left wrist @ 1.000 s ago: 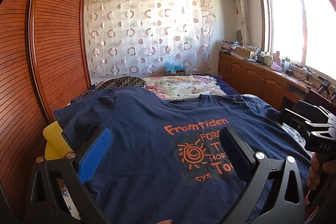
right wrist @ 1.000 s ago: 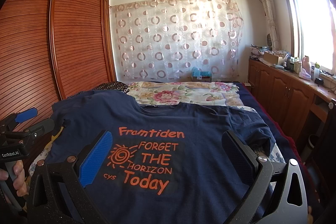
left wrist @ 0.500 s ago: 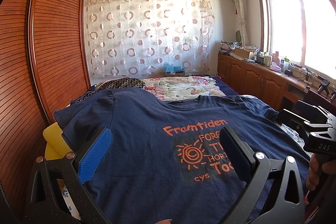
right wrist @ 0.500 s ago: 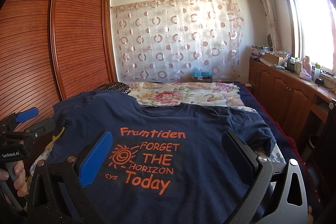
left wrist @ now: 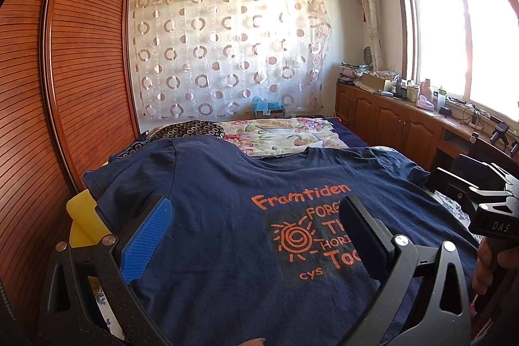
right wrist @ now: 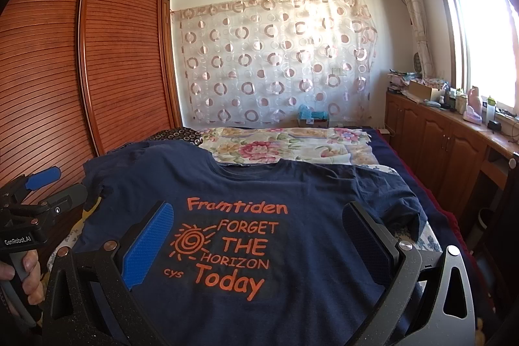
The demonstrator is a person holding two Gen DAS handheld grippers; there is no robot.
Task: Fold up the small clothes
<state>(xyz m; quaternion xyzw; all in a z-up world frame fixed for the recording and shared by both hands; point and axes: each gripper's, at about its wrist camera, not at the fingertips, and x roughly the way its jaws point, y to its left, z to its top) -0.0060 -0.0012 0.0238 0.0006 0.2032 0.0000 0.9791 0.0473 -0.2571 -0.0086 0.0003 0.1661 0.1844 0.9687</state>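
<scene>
A navy T-shirt [right wrist: 292,265] lies spread face up across the near end of the bed [right wrist: 382,148], its collar pointing toward the far end and its hem toward the person. The orange print reads "Framtiden FORGET THE HORIZON Today" beside a spiral sun. The sleeve toward the bed's left edge lies fairly flat; the one toward the right edge is rumpled and bunched near that edge.

The left tool [left wrist: 256,235] hangs over the shirt's lower left part, its two fingers spread wide with nothing between them, the blue pad [left wrist: 146,239] on one side. The right tool [right wrist: 259,239] sits over the lower middle of the shirt, framing the printed words, its fingers likewise spread wide and gripping nothing. Whether either one touches the cloth I cannot tell. Each tool shows at the side of the other's view, with a hand around its handle.

Beyond the collar a floral quilt [right wrist: 285,146] covers the far half of the bed, with a dark circle-patterned cloth [left wrist: 191,130] at its left corner. A yellow object [left wrist: 82,219] pokes out at the bed's left edge beside the slatted wardrobe [left wrist: 87,80].
</scene>
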